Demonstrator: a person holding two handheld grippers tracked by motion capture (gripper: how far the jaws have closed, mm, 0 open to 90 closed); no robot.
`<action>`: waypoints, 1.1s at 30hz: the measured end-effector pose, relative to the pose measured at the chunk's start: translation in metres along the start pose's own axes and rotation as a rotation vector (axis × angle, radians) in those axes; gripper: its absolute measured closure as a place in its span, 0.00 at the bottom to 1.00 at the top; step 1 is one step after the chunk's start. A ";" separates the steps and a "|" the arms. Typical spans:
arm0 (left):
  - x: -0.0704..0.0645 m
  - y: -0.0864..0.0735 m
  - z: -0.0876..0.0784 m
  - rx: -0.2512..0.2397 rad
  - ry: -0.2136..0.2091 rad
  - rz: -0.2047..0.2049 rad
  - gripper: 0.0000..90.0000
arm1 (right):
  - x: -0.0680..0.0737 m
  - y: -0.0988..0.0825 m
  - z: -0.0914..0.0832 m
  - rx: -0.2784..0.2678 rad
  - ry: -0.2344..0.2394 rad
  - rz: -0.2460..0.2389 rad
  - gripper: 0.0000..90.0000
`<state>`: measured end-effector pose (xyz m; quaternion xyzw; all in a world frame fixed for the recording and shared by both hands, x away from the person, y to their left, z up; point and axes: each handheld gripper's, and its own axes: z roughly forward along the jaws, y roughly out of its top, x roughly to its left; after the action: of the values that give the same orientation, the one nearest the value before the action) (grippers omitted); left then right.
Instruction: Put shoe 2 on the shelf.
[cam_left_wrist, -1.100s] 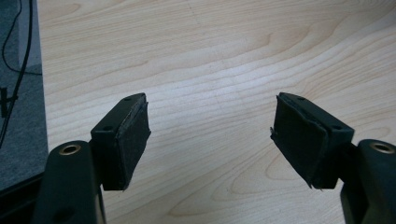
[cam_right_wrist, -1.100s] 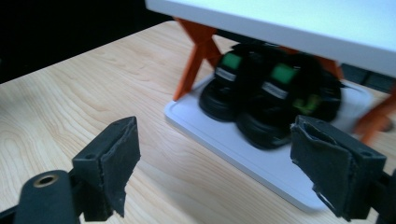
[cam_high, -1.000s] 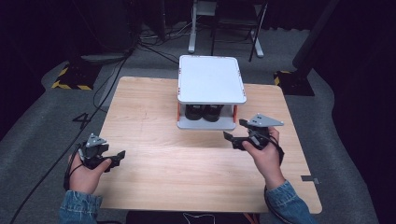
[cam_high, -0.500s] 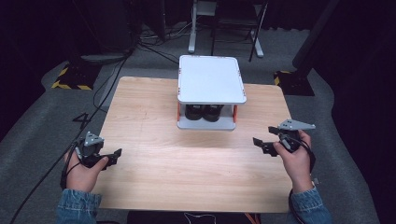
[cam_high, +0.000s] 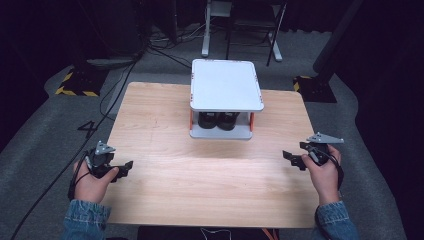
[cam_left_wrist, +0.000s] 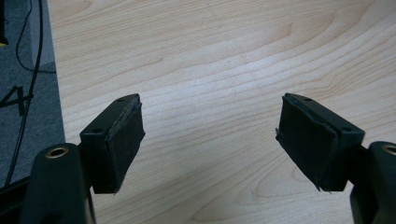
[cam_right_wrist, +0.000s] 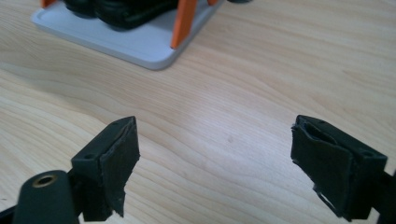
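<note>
Dark objects (cam_high: 219, 120) under the white shelf's (cam_high: 226, 85) top are too shadowed to identify.

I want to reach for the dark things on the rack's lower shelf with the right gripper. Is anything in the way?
Only bare table lies between the right gripper and the rack. At the rack, an orange post stands at the near corner before the dark objects.

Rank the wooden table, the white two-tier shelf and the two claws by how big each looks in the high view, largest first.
1. wooden table
2. white two-tier shelf
3. left claw and right claw: they look about alike, so no ranking between them.
</note>
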<state>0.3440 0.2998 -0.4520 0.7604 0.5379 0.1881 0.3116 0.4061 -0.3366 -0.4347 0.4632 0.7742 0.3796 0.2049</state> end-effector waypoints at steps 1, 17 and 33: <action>0.000 0.000 0.001 0.002 -0.001 -0.007 0.26 | -0.002 -0.003 0.002 0.005 -0.006 0.005 0.18; 0.007 -0.008 0.022 0.026 0.003 -0.023 0.24 | -0.032 -0.051 0.030 0.017 -0.023 0.035 0.18; 0.010 -0.019 0.038 0.061 0.040 -0.020 0.22 | -0.025 -0.049 0.050 0.090 -0.158 0.087 0.03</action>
<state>0.3580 0.3029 -0.4933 0.7602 0.5572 0.1836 0.2791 0.4238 -0.3522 -0.5054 0.5336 0.7510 0.3153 0.2279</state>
